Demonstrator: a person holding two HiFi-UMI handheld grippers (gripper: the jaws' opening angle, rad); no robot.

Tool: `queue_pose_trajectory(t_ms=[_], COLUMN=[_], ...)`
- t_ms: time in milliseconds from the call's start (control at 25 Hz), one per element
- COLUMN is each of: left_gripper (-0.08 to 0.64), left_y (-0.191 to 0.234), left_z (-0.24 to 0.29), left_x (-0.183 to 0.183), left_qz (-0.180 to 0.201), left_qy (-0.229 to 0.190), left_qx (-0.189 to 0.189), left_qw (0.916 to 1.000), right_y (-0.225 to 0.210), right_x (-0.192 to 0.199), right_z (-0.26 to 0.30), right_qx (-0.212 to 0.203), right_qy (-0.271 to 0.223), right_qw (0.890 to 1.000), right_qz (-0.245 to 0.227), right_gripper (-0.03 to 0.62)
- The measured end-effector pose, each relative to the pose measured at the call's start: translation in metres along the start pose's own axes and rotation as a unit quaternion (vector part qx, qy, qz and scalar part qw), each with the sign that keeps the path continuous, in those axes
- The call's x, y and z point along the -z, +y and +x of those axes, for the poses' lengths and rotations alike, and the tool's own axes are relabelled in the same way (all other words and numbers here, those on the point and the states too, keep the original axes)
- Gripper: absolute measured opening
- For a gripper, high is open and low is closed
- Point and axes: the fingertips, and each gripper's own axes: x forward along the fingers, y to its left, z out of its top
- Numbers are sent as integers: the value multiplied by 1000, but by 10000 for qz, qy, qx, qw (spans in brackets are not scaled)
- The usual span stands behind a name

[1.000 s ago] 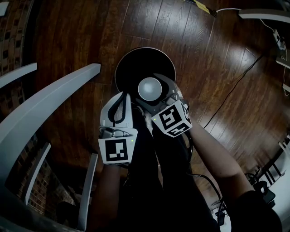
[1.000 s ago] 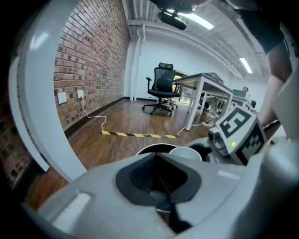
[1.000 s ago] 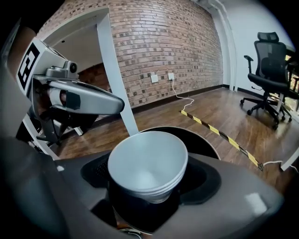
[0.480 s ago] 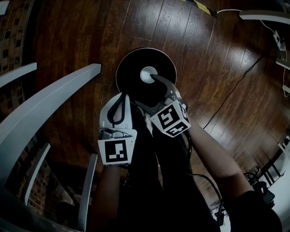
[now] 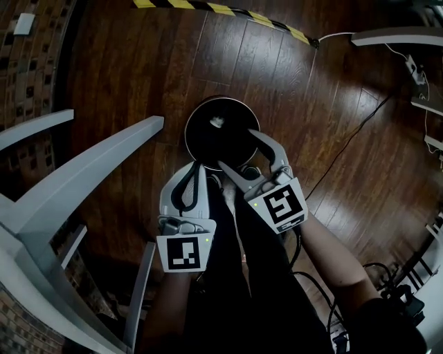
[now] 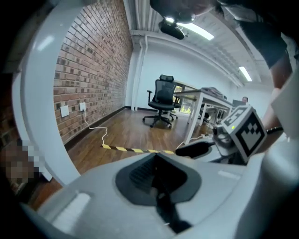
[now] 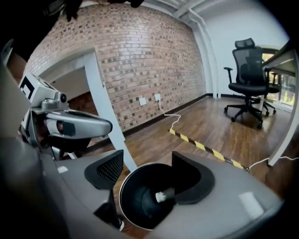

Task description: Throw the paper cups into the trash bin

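Observation:
A round black trash bin (image 5: 223, 133) stands on the wood floor. Inside it, a white paper cup (image 5: 217, 122) lies on its side, also visible in the right gripper view (image 7: 163, 195). My right gripper (image 5: 236, 148) hangs over the bin's near rim. Its jaws are apart and closing, with nothing between them, and the bin (image 7: 140, 205) shows through the gap of the right gripper (image 7: 147, 175). Beside it, nearer the person, my left gripper (image 5: 196, 173) is held shut and empty; its pads (image 6: 140, 173) meet.
A white table frame (image 5: 83, 173) slants close on the left of the bin. A brick wall runs behind it. Yellow-black tape (image 5: 228, 12) and a black cable (image 5: 353, 138) lie on the floor. An office chair (image 6: 161, 100) and desks (image 6: 205, 100) stand farther off.
The cup that sat between the right jaws above the bin has dropped out of them and now lies in the bin. The right gripper has drawn back slightly.

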Motion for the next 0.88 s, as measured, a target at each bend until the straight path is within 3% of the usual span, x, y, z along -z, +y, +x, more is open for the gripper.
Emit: queue_pose_trajectory(t_ms=[320,640,880], left_gripper=[5,5,5], left_y=[-24,-50,-68], left_z=[-48,-94,-138], left_x=[-133,-224,-309], left_qz=[55,76,173], left_qy=[-830,-1475,-2184], left_qx=[-108,-152,-246], left_qw=[9965,9889,9754], right_y=[11,30,44], right_x=[-152,-232,-299], right_z=[-86,-150,-198], right_qx=[360,530,732], right_qy=[-1247,-1804,-2284], right_qw=[9915,9822,9707], right_qz=[-72,-25,-119], right_gripper=[197,74,8])
